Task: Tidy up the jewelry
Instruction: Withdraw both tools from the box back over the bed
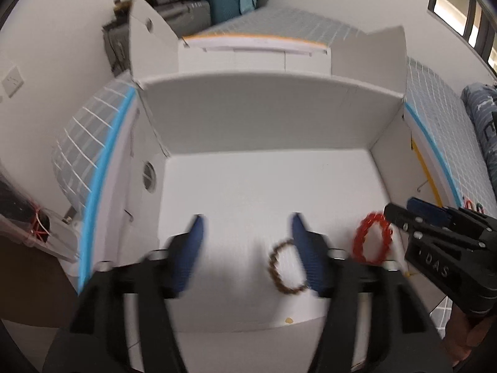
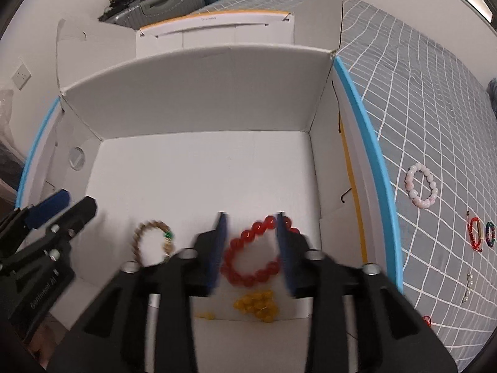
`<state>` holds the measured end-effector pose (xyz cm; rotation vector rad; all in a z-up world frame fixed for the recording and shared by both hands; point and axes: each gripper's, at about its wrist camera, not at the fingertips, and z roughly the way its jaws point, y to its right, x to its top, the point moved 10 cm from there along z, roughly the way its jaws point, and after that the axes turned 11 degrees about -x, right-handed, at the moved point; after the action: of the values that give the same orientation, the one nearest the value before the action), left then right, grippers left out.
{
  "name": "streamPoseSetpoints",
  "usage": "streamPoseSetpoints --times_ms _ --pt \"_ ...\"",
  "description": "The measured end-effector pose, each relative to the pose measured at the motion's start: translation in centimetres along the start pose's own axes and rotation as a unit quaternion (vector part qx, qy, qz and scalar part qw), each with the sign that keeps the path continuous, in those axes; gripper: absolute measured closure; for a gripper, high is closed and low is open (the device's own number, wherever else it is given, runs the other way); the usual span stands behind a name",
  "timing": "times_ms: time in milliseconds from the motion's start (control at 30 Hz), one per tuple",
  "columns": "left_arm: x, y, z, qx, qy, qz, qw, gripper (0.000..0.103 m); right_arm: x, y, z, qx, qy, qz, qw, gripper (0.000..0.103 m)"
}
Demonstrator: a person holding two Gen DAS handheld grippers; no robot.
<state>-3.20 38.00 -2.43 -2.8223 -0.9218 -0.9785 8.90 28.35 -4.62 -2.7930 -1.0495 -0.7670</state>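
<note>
A white cardboard box [image 2: 198, 93] stands open on a bed. On its floor lie a red bead bracelet [image 2: 247, 279], a brown wooden bracelet [image 2: 138, 242] with a green bead, and a clump of yellow beads [image 2: 257, 306]. My right gripper [image 2: 251, 239] hangs over the red bracelet with its blue pads apart and not pressing on it. My left gripper [image 1: 248, 242] is open and holds nothing. The brown bracelet [image 1: 275, 264] lies below it, partly behind one finger. The red bracelet [image 1: 360, 236] shows blurred just under the right gripper's tips [image 1: 400, 214].
On the grey checked bedspread [image 2: 419, 108], right of the box, lie a pink bead bracelet [image 2: 421, 186], a red cord bracelet [image 2: 475, 233], a multicoloured one [image 2: 490, 233] and a pearl piece [image 2: 469, 286]. Tall box walls and flaps [image 1: 264, 108] ring the box floor. Suitcases stand behind.
</note>
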Motion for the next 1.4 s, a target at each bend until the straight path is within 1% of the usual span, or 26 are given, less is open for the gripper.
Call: streamPoseSetpoints --times_ms 33,100,167,200,233,267,333,400,433,567,867,1100,1233,1400 --pt "0.1 0.0 -0.3 0.001 0.005 0.0 1.0 0.033 0.1 0.0 -0.2 0.0 0.002 0.001 1.0 0.052" --pt "0.3 -0.1 -0.7 0.006 0.012 -0.001 0.9999 0.029 0.3 0.3 -0.9 0.003 0.011 0.007 1.0 0.04" --pt "0.5 -0.3 -0.9 0.008 0.019 -0.003 0.9998 0.023 0.7 0.6 -1.6 -0.001 0.021 0.009 1.0 0.033" --pt "0.5 -0.3 -0.8 0.009 0.02 -0.003 0.9998 0.022 0.7 0.7 -1.8 -0.002 0.026 0.01 1.0 0.026" --pt "0.6 -0.3 -0.9 0.01 0.02 -0.003 0.9997 0.021 0.8 0.9 -2.1 -0.005 0.031 0.011 0.999 0.021" --pt "0.6 -0.2 -0.9 0.008 0.022 -0.003 0.9997 0.019 0.8 1.2 -2.4 -0.008 0.036 0.012 0.999 0.02" --pt "0.8 -0.1 -1.0 0.008 0.027 -0.002 0.9996 0.015 0.8 1.7 -2.8 -0.014 0.043 0.012 0.999 0.013" --pt "0.9 0.1 -1.1 0.006 0.031 -0.003 0.9995 0.012 0.9 2.4 -3.2 -0.02 0.051 0.014 0.998 0.009" --pt "0.9 0.2 -1.3 0.003 0.034 -0.006 0.9994 0.009 0.9 2.7 -3.3 -0.023 0.053 0.016 0.998 0.008" --pt "1.2 1.0 -1.7 -0.003 0.042 -0.003 0.9991 0.006 1.0 4.9 -4.1 -0.034 0.063 0.028 0.997 0.008" --pt "2.0 5.5 -2.2 -0.02 0.051 0.023 0.9982 0.006 0.2 10.8 -6.4 -0.055 0.081 0.06 0.993 0.008" --pt "2.2 11.3 -2.7 -0.05 0.056 0.054 0.9957 0.006 -0.6 15.9 -7.5 -0.073 0.087 0.086 0.99 0.008" --pt "1.9 14.9 -3.1 -0.069 0.057 0.068 0.9936 0.006 -1.5 19.5 -7.8 -0.089 0.087 0.102 0.987 0.008" --pt "0.5 20.3 -2.7 -0.098 0.042 0.102 0.989 0.006 -3.3 24.2 -7.2 -0.112 0.082 0.115 0.984 0.008"
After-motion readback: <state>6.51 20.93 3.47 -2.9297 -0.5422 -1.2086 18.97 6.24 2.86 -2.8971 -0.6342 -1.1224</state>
